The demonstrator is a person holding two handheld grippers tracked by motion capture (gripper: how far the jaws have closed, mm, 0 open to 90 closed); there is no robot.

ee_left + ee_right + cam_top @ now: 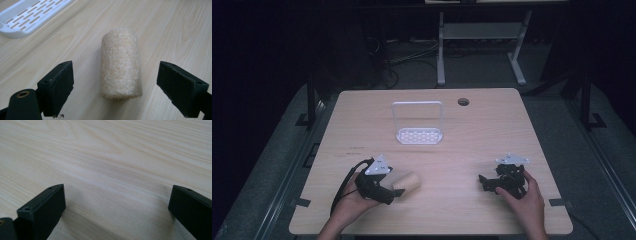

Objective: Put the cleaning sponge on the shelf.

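**Left claw lined up on loofah, not gripping**

Loofah (120, 63) is a short cylinder, pale tan, w/ a coarse fibrous surface, fuzzy at the edges. It lies on its side on the table (462, 140), near the front-left part, lengthwise pointing away from my left claw (115, 87). In the left gripper view its near end sits between the two pads (61, 86), w/ clear gaps on both sides, so no contact. Jaws wide apart, holding nothing. In the high view the loofah (407, 182) is just beside the left claw (396, 192), to its right.

Right claw (117, 210) is well apart from the loofah, near the front-right part of the table (105, 157). Jaws spread wide, nothing between them but bare wood. In the high view it (484, 182) rests low by the table, hand (524, 197) behind it.

White rack (419, 124) stands toward the table's middle-back, slotted base w/ an upright loop frame; its corner (30, 15) shows beyond the loofah to the upper left in the left gripper view, apart from it.
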